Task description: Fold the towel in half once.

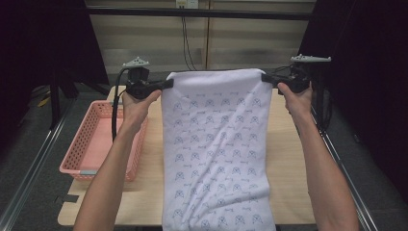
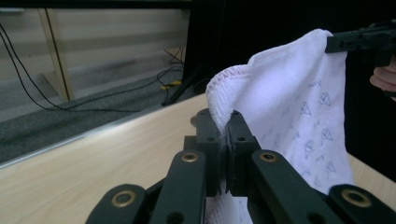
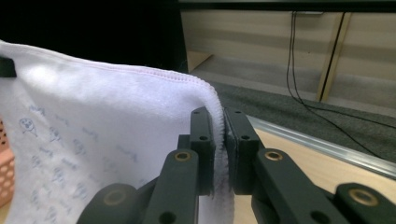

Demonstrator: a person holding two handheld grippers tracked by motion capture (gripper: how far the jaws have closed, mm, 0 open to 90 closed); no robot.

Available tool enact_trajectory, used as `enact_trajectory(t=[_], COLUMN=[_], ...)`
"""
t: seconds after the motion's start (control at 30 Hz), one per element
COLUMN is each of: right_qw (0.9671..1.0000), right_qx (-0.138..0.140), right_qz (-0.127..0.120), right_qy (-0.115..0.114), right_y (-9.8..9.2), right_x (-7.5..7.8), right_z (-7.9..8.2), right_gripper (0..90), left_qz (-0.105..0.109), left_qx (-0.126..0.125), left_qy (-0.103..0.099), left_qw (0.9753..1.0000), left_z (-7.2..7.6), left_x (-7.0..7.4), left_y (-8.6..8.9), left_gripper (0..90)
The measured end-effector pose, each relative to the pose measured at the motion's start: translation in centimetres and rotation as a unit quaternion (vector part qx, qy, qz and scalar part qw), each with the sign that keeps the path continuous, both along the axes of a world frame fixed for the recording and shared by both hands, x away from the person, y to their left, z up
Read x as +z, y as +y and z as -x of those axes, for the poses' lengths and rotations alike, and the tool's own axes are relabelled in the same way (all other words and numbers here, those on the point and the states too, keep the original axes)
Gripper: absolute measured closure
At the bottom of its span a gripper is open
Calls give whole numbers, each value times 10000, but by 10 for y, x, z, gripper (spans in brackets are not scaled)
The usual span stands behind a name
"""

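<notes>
Centrally in the high view, a white printed cloth [image 1: 216,144] hangs stretched between two raised tools, its lower part draped over the wooden surface [image 1: 288,159]. Left hand-held gripper [image 1: 166,85], upper left of centre: jaws pressed together, pinching the cloth's top corner. Right hand-held gripper [image 1: 265,77], upper right: likewise pinching the opposite corner. Pink basket [image 1: 77,163], left edge of the surface.

Towel [image 1: 216,144] bottom edge cut off by high view's lower border. Towel hides the worktop [image 1: 284,159] middle strip behind it. Printed motifs too small to identify. Pink basket [image 1: 103,139] partly covered by left forearm. In left tool view, far tool [image 2: 362,39] cut off at right edge.
</notes>
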State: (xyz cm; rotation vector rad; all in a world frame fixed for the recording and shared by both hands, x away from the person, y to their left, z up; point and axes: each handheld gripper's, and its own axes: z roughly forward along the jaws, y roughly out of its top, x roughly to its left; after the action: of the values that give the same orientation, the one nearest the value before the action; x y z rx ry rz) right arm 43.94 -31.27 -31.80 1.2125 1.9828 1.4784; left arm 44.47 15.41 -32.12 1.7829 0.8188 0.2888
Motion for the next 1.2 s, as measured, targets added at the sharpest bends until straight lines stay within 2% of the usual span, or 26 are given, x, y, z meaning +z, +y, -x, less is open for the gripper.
enact_trajectory(t=[0.03,0.07,0.13,0.23,0.27,0.4,0.47,0.53,0.6,0.63,0.67,0.7,0.73,0.77,0.8,0.87,0.9,0.93,0.97,1.0,1.03,1.07,1.1,1.13,1.17,1.2], right_qw=[10000,9999,9999,9995,9994,9983,9980,9967,9957,9957,9952,9943,9941,9941,9937,9918,9918,9910,9902,9902,9897,9880,9880,9862,9862,9854], right_qx=[0,112,148,275,305,551,594,755,857,857,901,998,1028,1028,1067,1200,1200,1224,1266,1266,1289,1320,1320,1372,1372,1397], right_qz=[0,26,32,18,34,66,79,159,210,210,251,222,199,199,167,211,211,234,210,210,183,172,172,231,231,210], right_qy=[0,69,76,156,151,196,211,243,276,276,290,304,301,301,302,390,390,494,546,546,600,781,781,903,903,955], right_y=[0,1,1,1,1,2,2,1,1,1,1,1,1,1,1,0,0,-2,-4,-4,-6,-8,-8,-9,-9,-8], right_x=[0,-8,-11,-19,-20,-22,-22,-21,-20,-20,-20,-21,-22,-22,-24,-34,-34,-43,-48,-48,-53,-67,-67,-78,-78,-82], right_z=[0,6,9,19,23,45,50,65,74,74,79,92,99,99,104,128,128,144,153,153,159,177,177,192,192,200], right_gripper=[830,830,830,830,830,832,832,832,832,832,832,832,833,833,833,834,834,834,834,834,834,834,834,834,834,834], left_qz=[0,-59,-17,-100,-155,-83,-52,-35,-204,-204,-199,-138,-104,-104,-138,-121,-121,-160,-194,-194,-204,-195,-200,-189,-243,-285], left_qx=[0,-25,-41,-79,-83,-156,-165,-228,-342,-342,-358,-376,-455,-455,-510,-656,-656,-694,-785,-785,-864,-911,-929,-985,-1011,-1035], left_qy=[0,100,148,217,201,187,250,233,179,179,152,182,185,185,218,364,364,379,441,441,452,500,553,637,672,710], left_qw=[10000,9999,9999,9997,9996,9997,9995,9995,9990,9990,9990,9990,9987,9987,9984,9971,9971,9967,9957,9957,9950,9944,9939,9929,9923,9917], left_z=[0,5,8,16,19,32,39,51,67,67,74,81,93,93,102,121,121,130,143,143,151,158,164,171,178,185], left_x=[0,-10,-17,-28,-29,-30,-30,-29,-28,-28,-27,-27,-30,-30,-33,-45,-45,-49,-55,-55,-58,-61,-65,-69,-74,-79], left_y=[0,3,5,5,5,10,13,16,18,18,19,20,20,20,19,18,18,17,17,17,19,20,21,22,22,23], left_gripper=[869,868,868,868,868,868,868,868,868,868,868,868,868,868,868,868,868,868,868,867,867,867,867,867,867,867])
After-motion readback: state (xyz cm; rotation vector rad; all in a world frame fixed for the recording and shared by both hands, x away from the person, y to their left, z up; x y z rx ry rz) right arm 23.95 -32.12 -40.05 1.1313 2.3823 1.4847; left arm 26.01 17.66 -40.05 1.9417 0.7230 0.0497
